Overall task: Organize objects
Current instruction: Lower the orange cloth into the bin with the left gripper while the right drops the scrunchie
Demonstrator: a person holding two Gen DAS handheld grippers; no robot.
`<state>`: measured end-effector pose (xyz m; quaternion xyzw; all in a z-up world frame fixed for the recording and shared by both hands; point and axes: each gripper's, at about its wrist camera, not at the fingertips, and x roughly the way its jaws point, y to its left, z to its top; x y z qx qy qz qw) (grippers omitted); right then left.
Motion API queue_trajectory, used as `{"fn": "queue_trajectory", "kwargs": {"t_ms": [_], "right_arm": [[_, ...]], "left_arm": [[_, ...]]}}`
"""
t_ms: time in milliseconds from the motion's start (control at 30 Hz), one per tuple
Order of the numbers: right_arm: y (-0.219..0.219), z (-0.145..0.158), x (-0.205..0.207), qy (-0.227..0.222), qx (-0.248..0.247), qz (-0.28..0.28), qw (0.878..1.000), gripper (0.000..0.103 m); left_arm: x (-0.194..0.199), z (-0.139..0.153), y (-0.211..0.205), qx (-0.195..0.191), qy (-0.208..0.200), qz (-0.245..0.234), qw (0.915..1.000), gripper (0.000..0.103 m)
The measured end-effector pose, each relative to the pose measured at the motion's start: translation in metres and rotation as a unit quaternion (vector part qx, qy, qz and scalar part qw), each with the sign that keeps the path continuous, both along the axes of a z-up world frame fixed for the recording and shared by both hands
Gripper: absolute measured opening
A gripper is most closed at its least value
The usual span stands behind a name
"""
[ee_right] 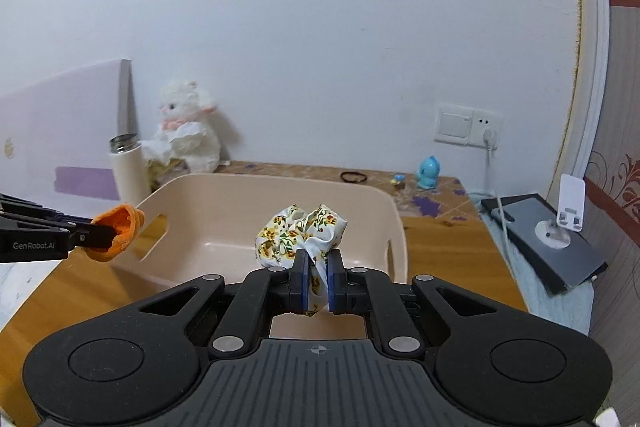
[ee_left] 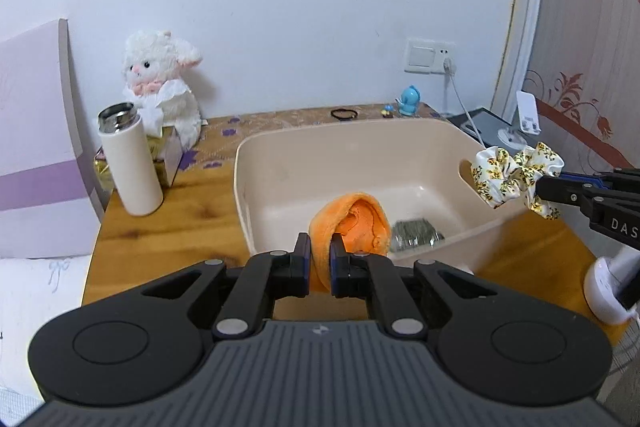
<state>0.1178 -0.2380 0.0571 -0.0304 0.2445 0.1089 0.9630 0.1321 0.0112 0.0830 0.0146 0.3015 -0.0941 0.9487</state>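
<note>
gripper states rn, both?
Left gripper: shut on the orange headband.
Right gripper: shut on the floral scrunchie.

You have two black two-finger grippers, left [ee_left: 320, 247] and right [ee_right: 318, 263], one beige plastic bin [ee_left: 280, 163], one orange plush headband [ee_left: 352, 223], one floral fabric scrunchie [ee_right: 300, 231], one white steel-necked bottle [ee_left: 132, 163], one white plush lamb [ee_left: 164, 79], one black hair tie [ee_left: 344, 113] and one blue bird figurine [ee_left: 410, 100].

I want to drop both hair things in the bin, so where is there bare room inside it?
The beige bin has bare floor along its back and left walls. Its near right corner holds a silvery packet. The left hand-held gripper grips the orange headband near the bin's front rim; the right one grips the floral scrunchie.
</note>
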Motion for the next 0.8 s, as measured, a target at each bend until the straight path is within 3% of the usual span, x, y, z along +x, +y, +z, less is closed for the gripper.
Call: {"fn": "queue_trajectory", "kwargs": {"t_ms": [200,633,700,733,800], "right_arm": [[-0.001,-0.009,0.030,0.001,-0.005,-0.023,1.000,0.009],[0.008,-0.056,0.075,0.058,-0.037,-0.044,0.997,0.010],[0.008,-0.058,0.075,0.063,-0.041,-0.044,0.996,0.017],[0.008,-0.058,0.074,0.063,-0.043,-0.046,0.996,0.029],[0.006,-0.055,0.068,0.055,-0.041,-0.044,0.997,0.036]], "left_arm": [[0.043,-0.005,-0.011,0.007,0.009,0.018,0.9998,0.011],[0.107,-0.060,-0.034,0.060,0.080,0.038,0.9942,0.011],[0.108,-0.064,-0.036,0.064,0.087,0.038,0.9934,0.012],[0.107,-0.065,-0.036,0.067,0.087,0.041,0.9930,0.015],[0.104,-0.062,-0.036,0.065,0.087,0.045,0.9930,0.016]]}}
